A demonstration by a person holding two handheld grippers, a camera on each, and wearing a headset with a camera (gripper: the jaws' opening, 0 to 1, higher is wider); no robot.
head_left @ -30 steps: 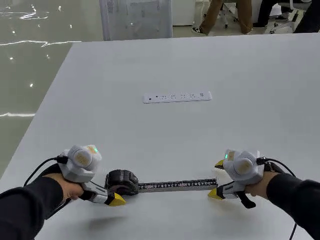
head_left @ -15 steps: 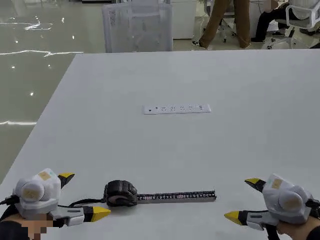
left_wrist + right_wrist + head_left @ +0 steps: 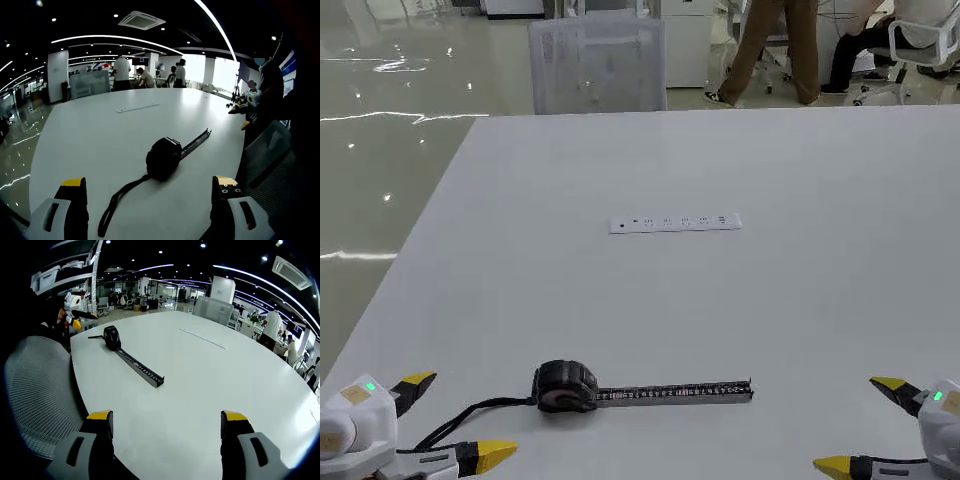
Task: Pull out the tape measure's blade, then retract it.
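**Both grippers wide open, tape measure lying free with its blade out**

In the head view my left gripper [image 3: 460, 418] sits in the lower left corner of the frame. Its yellow-tipped jaws are spread wide with nothing held between them. My right gripper [image 3: 861, 424] is in the lower right corner, its jaws just as wide and empty.

Between the two, low in the middle of the frame, the black tape measure [image 3: 565, 387] rests on the white table [image 3: 670, 300], apart from both grippers. Its blade [image 3: 675, 392] is drawn out and lies flat, running toward the right of the frame. The blade's end stops well short of my right gripper. A dark wrist cord [image 3: 485, 405] trails from the case toward the lower left, near my left gripper; I cannot tell whether it touches.

In the left gripper view the case sits at the centre, above the jaw tips, with the blade pointing to the upper right. In the right gripper view the tape measure lies in the upper left.

A white power strip [image 3: 675, 222] lies mid-frame in the head view, and a mesh chair [image 3: 598, 60] stands at the top edge.
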